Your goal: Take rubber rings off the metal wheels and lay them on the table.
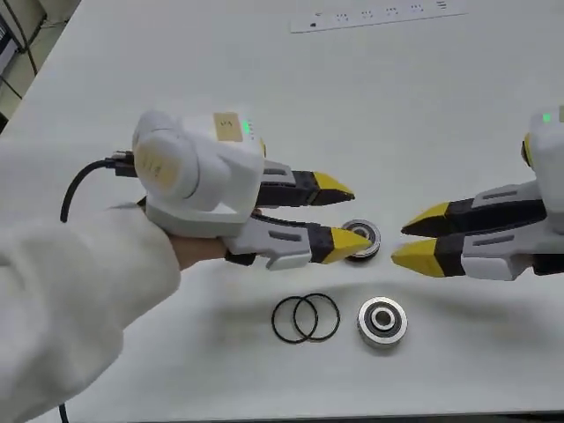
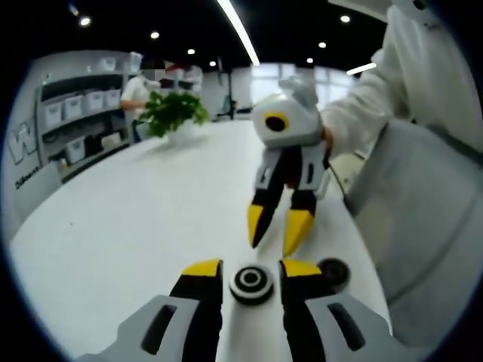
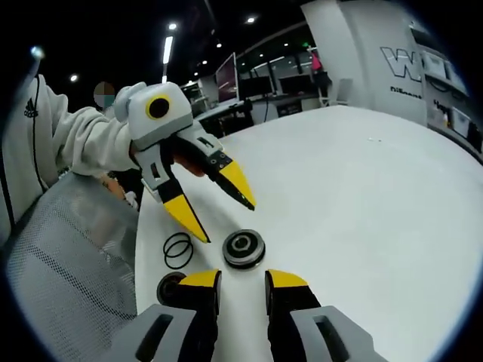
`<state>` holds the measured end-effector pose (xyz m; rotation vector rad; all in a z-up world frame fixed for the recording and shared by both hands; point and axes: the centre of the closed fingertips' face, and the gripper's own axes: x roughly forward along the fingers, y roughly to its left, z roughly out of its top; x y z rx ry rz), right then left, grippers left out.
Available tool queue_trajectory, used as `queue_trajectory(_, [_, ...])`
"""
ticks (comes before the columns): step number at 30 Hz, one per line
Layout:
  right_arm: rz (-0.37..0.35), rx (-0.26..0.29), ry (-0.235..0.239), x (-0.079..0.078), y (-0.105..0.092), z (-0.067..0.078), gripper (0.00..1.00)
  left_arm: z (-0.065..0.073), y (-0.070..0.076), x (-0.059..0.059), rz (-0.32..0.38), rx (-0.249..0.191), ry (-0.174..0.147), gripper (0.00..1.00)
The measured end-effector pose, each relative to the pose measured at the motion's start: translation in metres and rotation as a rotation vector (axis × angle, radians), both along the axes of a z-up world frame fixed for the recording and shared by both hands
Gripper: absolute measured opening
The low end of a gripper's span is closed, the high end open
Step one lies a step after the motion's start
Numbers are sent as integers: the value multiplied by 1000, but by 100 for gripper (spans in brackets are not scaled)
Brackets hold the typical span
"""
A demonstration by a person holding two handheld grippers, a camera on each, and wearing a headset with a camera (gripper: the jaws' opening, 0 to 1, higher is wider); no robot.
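A metal wheel [image 1: 363, 240] with a dark rim lies on the white table [image 1: 264, 97], between the two grippers. My left gripper [image 1: 344, 213] comes in from the left, open, and its lower jaw tip overlaps the wheel. In the left gripper view the wheel [image 2: 251, 283] sits between the tips of the left gripper [image 2: 251, 268]. My right gripper [image 1: 416, 238] faces it from the right, open and empty, a short way off the wheel [image 3: 243, 247]. A second wheel [image 1: 382, 319] lies nearer me. Two black rubber rings [image 1: 306, 317] lie overlapped beside it.
A white power strip [image 1: 379, 16] lies at the table's far edge. The table's near edge runs just below the rings and the second wheel. A potted plant [image 2: 172, 113] stands on the far part of the table in the left gripper view.
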<state>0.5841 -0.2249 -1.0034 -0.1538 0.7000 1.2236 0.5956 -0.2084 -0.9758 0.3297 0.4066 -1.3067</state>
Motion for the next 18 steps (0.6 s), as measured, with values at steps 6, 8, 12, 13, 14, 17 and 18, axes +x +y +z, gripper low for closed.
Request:
queue_trajectory(6, [29, -6, -28, 2, 6, -3, 21, -14, 0, 0, -3, 26, 17, 27])
queue_trajectory(8, [39, -14, -40, 3, 8, -6, 21, -19, 1, 0, 0, 38, 20, 25])
queue_trajectory(12, [50, -18, -51, 3, 10, -7, 21, -24, 3, 3, 7, 57, 19, 22])
queue_trajectory(13, [54, -18, -53, 3, 11, -8, 21, -24, 2, 3, 9, 56, 22, 21])
queue_trajectory(14, [59, -19, -57, 2, 13, -8, 22, -25, 2, 3, 6, 56, 25, 21])
queue_trajectory(17, [70, -22, -70, 2, 16, -9, 24, -25, 1, 3, -2, 52, 21, 19])
queue_trajectory(18, [73, -23, -74, 2, 16, -9, 24, -25, 1, 3, -4, 52, 19, 18])
